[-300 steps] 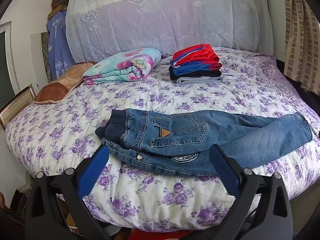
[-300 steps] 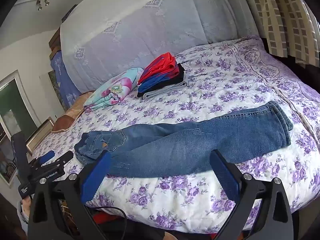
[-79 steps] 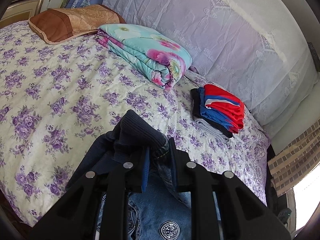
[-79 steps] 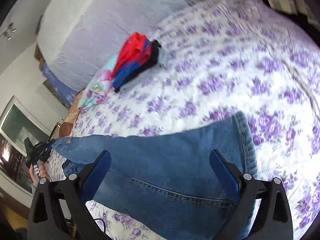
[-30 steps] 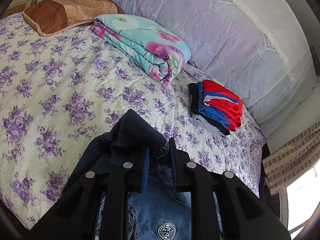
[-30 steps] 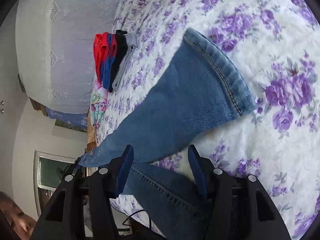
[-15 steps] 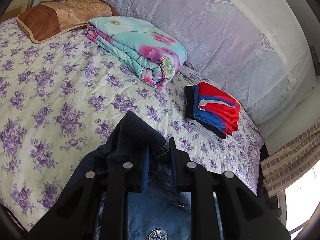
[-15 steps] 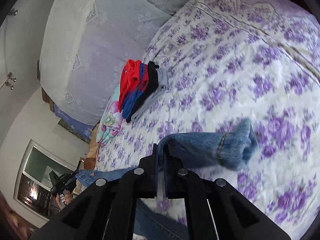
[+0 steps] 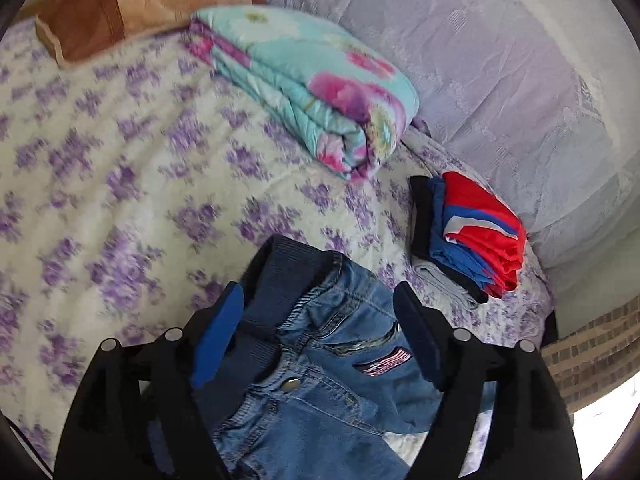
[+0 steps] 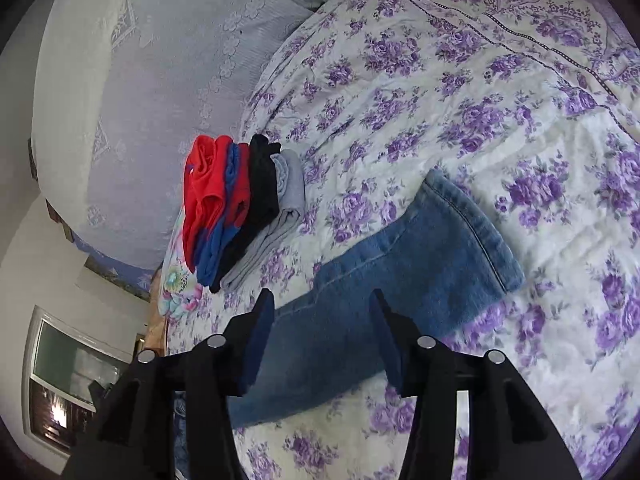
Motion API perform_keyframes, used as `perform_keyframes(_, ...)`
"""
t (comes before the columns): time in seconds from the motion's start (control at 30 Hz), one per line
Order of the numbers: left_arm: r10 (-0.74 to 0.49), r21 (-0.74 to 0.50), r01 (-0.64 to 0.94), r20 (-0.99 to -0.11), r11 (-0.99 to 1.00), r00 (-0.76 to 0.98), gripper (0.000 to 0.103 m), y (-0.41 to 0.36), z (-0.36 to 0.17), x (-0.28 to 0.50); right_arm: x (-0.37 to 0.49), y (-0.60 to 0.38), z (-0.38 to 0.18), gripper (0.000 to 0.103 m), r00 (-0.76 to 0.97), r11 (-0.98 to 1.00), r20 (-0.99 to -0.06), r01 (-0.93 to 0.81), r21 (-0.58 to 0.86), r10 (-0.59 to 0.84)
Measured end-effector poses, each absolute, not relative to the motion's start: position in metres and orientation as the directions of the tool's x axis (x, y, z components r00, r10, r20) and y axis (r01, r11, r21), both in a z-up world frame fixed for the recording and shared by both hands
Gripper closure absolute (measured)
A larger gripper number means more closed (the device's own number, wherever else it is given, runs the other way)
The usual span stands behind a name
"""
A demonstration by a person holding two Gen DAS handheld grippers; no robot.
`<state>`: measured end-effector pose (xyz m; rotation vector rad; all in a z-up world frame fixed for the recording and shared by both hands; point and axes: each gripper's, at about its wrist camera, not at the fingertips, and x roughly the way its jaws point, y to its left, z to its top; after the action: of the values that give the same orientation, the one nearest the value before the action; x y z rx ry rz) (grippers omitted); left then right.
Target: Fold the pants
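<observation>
The blue jeans lie on the floral bed. In the left wrist view their waist end [image 9: 316, 344], with dark ribbed waistband, button and pocket patch, lies between the fingers of my open left gripper [image 9: 318, 312], which holds nothing. In the right wrist view the leg end with its hem [image 10: 420, 264] lies flat on the bed. My right gripper [image 10: 322, 308] is open just above the leg, not gripping it.
A stack of folded red, blue, black and grey clothes [image 9: 472, 236] [image 10: 236, 208] sits near the lilac headboard [image 9: 500, 60]. A rolled turquoise floral quilt [image 9: 312, 84] and a brown pillow [image 9: 120, 12] lie further left. A window [image 10: 60, 380] is at the room's left.
Both grippers have opened and let go of the jeans. The waistband dropped from the left jaws; the leg hem, bunched in the right jaws half a second ago, now lies flat.
</observation>
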<state>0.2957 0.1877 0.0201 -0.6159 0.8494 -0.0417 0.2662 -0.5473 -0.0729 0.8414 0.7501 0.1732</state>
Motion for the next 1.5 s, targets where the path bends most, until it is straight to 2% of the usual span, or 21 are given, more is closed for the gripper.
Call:
perform_keyframes(0.1,-0.244,-0.483,-0.190,-0.697,0.855,0.675,0.029,0.197,0.030,0.276,0.244,-0.542,-0.078,0.051,0.718,0.679,-0.541,0.131,0.722,0.437)
perform_keyframes(0.23,-0.194,-0.438,-0.229,-0.729,0.869,0.656,0.029,0.214,0.019,0.243,0.219,-0.536,-0.087,0.040,0.701,0.680,-0.552,0.130,0.721,0.452)
perform_keyframes(0.3,-0.178,-0.426,-0.254,-0.745,0.868,0.642,0.029,0.223,0.007,0.226,0.208,-0.532,-0.091,0.039,0.690,0.687,-0.566,0.136,0.714,0.452)
perform_keyframes(0.53,-0.244,-0.461,-0.295,-0.796,0.837,0.553,0.029,0.236,-0.051,0.190,0.177,-0.518,-0.090,0.038,0.672,0.693,-0.567,0.110,0.712,0.476)
perform_keyframes(0.7,-0.361,-0.537,-0.246,-0.778,0.807,0.515,0.048,0.218,-0.079,0.197,0.141,-0.511,-0.078,0.037,0.674,0.710,-0.564,0.085,0.700,0.476)
perform_keyframes(0.77,-0.367,-0.527,-0.210,-0.777,0.824,0.512,0.063,0.207,-0.082,0.203,0.118,-0.511,-0.071,0.029,0.679,0.726,-0.570,0.080,0.683,0.462)
perform_keyframes(0.83,-0.354,-0.517,-0.200,-0.773,0.832,0.526,0.067,0.202,-0.083,0.206,0.089,-0.514,-0.066,0.026,0.690,0.741,-0.578,0.091,0.665,0.435)
perform_keyframes(0.87,-0.361,-0.528,-0.195,-0.763,0.827,0.536,0.075,0.203,-0.084,0.207,0.074,-0.516,-0.065,0.025,0.696,0.749,-0.586,0.104,0.655,0.415)
perform_keyframes(1.0,-0.469,-0.662,-0.176,-0.669,0.728,0.576,0.082,0.225,-0.086,0.201,0.009,-0.526,-0.067,0.025,0.695,0.792,-0.642,0.172,0.586,0.324)
perform_keyframes(1.1,-0.475,-0.710,-0.184,-0.617,0.680,0.627,0.083,0.242,-0.082,0.192,-0.028,-0.519,-0.067,0.024,0.672,0.850,-0.680,0.142,0.507,0.293)
perform_keyframes(1.27,-0.429,-0.684,-0.203,-0.632,0.701,0.646,0.083,0.239,-0.082,0.186,-0.054,-0.493,-0.078,0.023,0.610,0.921,-0.727,-0.011,0.390,0.315)
perform_keyframes(1.37,-0.436,-0.699,-0.216,-0.626,0.682,0.647,0.083,0.242,-0.089,0.182,-0.055,-0.480,-0.097,0.023,0.560,0.940,-0.771,-0.044,0.337,0.302)
perform_keyframes(1.4,-0.443,-0.709,-0.220,-0.620,0.670,0.648,0.083,0.245,-0.092,0.181,-0.055,-0.478,-0.103,0.024,0.562,0.940,-0.769,-0.048,0.337,0.305)
perform_keyframes(1.43,-0.446,-0.714,-0.225,-0.618,0.663,0.647,0.082,0.247,-0.095,0.180,-0.056,-0.475,-0.107,0.031,0.574,0.938,-0.757,-0.062,0.340,0.313)
perform_keyframes(1.47,-0.444,-0.713,-0.228,-0.620,0.663,0.646,0.082,0.246,-0.095,0.180,-0.054,-0.472,-0.110,0.048,0.582,0.940,-0.751,-0.076,0.332,0.313)
perform_keyframes(1.5,-0.438,-0.707,-0.229,-0.624,0.669,0.647,0.082,0.245,-0.095,0.180,-0.051,-0.468,-0.111,0.055,0.593,0.949,-0.751,-0.083,0.303,0.292)
